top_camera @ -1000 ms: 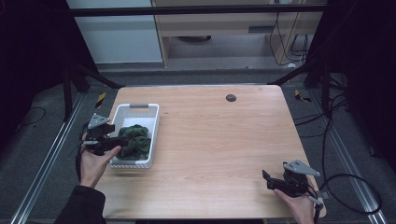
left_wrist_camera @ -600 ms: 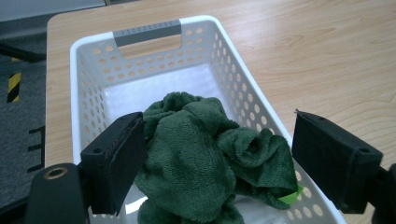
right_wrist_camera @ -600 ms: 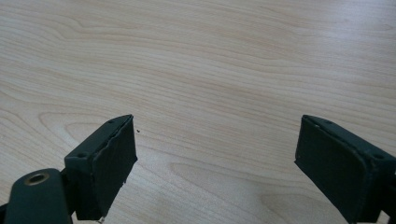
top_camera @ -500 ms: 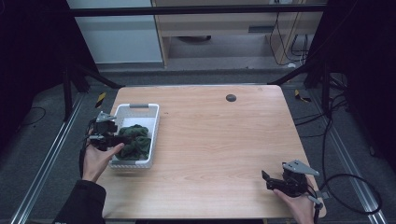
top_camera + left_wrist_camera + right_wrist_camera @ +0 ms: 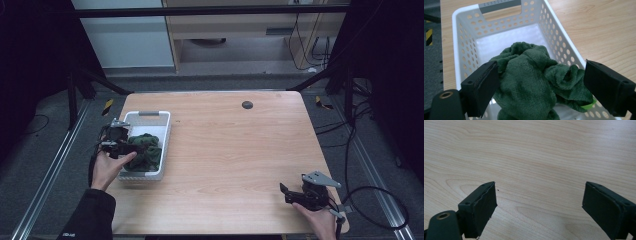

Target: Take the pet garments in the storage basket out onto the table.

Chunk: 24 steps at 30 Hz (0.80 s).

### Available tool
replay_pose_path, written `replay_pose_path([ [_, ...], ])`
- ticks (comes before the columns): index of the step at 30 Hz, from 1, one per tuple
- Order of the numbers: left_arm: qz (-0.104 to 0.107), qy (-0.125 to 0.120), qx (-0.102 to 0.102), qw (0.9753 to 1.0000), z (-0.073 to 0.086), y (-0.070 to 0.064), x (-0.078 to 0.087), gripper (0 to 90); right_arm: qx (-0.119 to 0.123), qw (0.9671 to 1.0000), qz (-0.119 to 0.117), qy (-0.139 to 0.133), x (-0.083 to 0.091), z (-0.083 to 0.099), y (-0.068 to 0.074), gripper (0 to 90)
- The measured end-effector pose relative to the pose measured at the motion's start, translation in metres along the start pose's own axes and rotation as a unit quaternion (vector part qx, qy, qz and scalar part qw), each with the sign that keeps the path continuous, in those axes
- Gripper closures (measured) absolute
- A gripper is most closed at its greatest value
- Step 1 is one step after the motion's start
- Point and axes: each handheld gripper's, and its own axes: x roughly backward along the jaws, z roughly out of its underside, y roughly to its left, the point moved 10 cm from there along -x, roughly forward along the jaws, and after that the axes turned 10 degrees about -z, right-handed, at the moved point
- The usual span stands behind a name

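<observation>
At the near right corner of the wooden table (image 5: 235, 165), the right hand (image 5: 317, 220) is holding the right gripper (image 5: 289, 193) low over bare wood. In the right gripper view its jaws are standing wide apart with nothing between them, only wood grain showing in the gap.

Toward the near left, the left hand (image 5: 107, 167) is holding the left gripper (image 5: 131, 148) over the near half of a white perforated basket (image 5: 165, 131), which is sitting on the table by its left edge. In the left gripper view the left gripper (image 5: 540, 86) is spreading its jaws wide, one on each side of a crumpled green towel (image 5: 534, 85) that is lying in the white perforated basket (image 5: 554, 32). The left jaw is lying against the cloth; the right jaw is standing just beside it, and neither is pinching it. The far half of the basket floor is lying bare.

Farther off, a small dark round spot (image 5: 247, 104) is sitting near the table's far edge.
</observation>
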Motion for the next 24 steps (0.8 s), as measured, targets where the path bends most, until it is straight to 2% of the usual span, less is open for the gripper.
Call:
replay_pose_path([
  [7,-0.002,0.013,-0.010,0.9999,0.001,-0.002,-0.005,10.4,0.000,1.0000,-0.001,0.001,0.000,0.000,0.000,11.6],
  [24,-0.002,0.049,-0.016,0.9987,0.009,-0.006,-0.024,6.2,-0.002,0.9999,-0.008,0.010,-0.002,0.003,0.002,10.3],
])
